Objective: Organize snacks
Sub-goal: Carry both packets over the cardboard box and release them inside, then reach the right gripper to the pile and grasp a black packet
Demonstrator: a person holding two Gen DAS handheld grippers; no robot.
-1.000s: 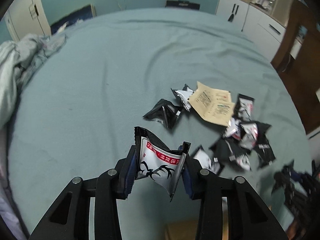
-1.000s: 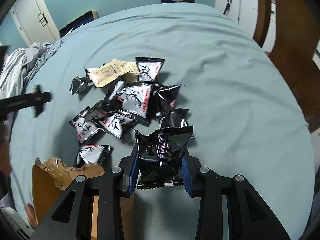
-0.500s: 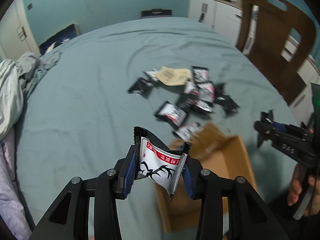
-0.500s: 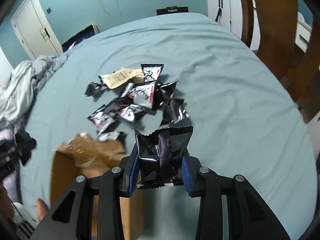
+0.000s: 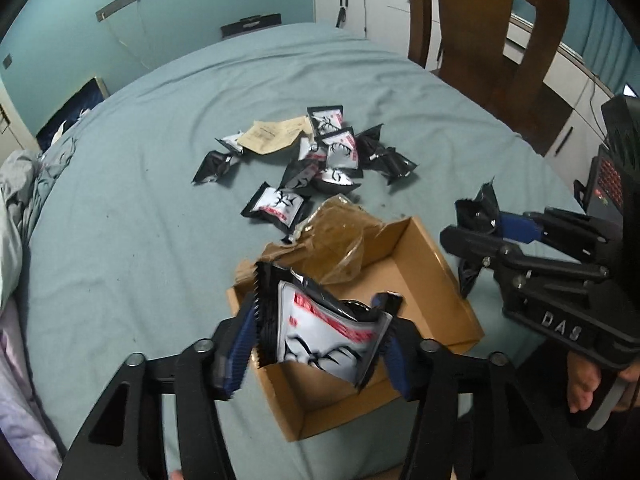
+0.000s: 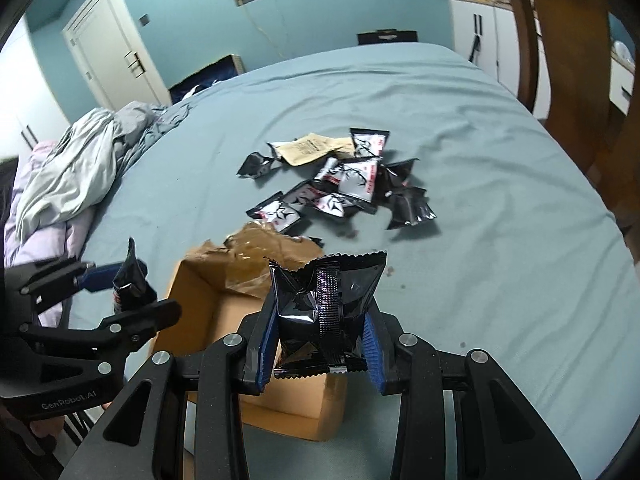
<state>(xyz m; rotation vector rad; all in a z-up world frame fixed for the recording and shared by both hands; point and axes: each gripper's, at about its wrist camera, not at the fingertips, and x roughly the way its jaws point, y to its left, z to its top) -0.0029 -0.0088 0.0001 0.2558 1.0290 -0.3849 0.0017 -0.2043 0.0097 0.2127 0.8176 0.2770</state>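
Observation:
My left gripper [image 5: 318, 356] hovers over an open cardboard box [image 5: 424, 248] on the teal bed; its jaws are opening, and a white-and-black snack packet [image 5: 320, 336] with a red stripe hangs tilted between the pads, no longer squeezed. My right gripper [image 6: 320, 344] is shut on a black snack packet [image 6: 324, 312] just above the box's [image 6: 192, 280] right side. In the left wrist view the right gripper [image 5: 476, 232] sits at the box's right. A pile of similar packets [image 5: 332, 156] lies beyond the box.
Crumpled brown film [image 5: 332, 236] sticks out of the box's far end. A tan packet [image 5: 272, 136] lies at the pile's back. Rumpled bedding [image 6: 72, 176] fills the left side, and a wooden chair [image 5: 480, 32] and white cabinets stand right. A person's hand [image 5: 580, 388] holds the right gripper.
Both grippers came back from the pile to above the box. The left jaws have widened and its packet has flattened and tipped. The right grip is unchanged.

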